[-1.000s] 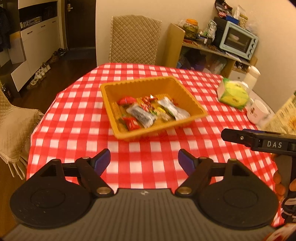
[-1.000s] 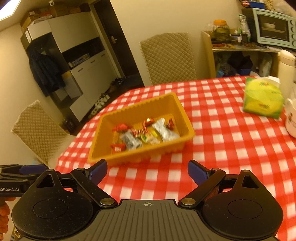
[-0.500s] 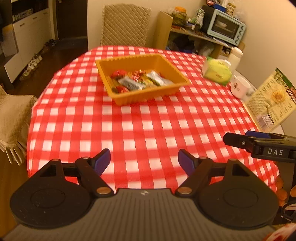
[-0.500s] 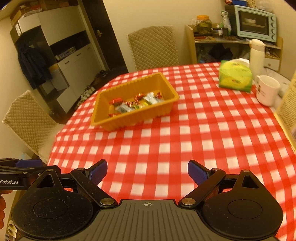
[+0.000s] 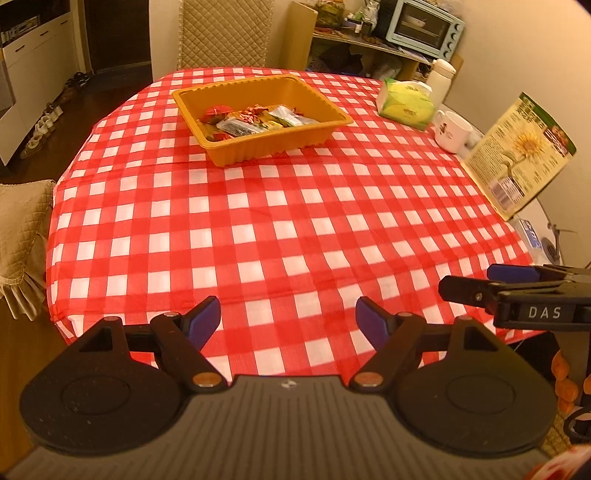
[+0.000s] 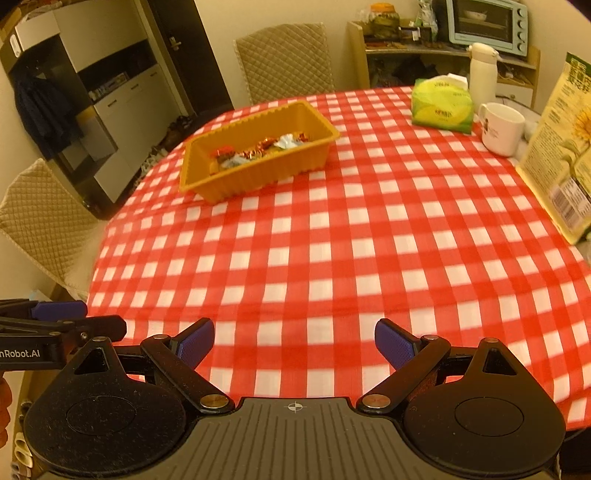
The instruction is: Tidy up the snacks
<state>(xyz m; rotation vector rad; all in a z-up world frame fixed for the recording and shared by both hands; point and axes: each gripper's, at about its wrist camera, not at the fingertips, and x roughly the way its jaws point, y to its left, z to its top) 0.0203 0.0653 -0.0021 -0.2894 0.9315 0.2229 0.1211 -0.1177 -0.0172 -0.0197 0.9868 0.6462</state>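
An orange tray (image 5: 240,149) (image 6: 258,177) stands at the far side of the table, with several wrapped snacks (image 5: 255,120) (image 6: 258,147) inside it. My left gripper (image 5: 288,321) hangs open over the near edge of the table, far from the tray, nothing between its blue pads. My right gripper (image 6: 294,341) is open too, empty, above the near edge. In the left wrist view the right gripper (image 5: 517,288) shows side-on at the right. The left gripper (image 6: 62,325) sticks in at the left edge of the right wrist view.
A red-and-white checked cloth (image 5: 280,221) covers the table. At the far right stand a green tissue pack (image 5: 404,101), a white mug (image 5: 452,131), a white flask (image 6: 482,74) and a leaning sunflower-printed box (image 5: 517,155). Quilted chairs (image 6: 284,59) flank the table; a toaster oven (image 5: 424,27) sits on a shelf.
Both grippers have drawn back from the tray toward the near table edge, so the tray looks smaller and farther. Mug, box and flask have come into view. Jaw openings are unchanged.
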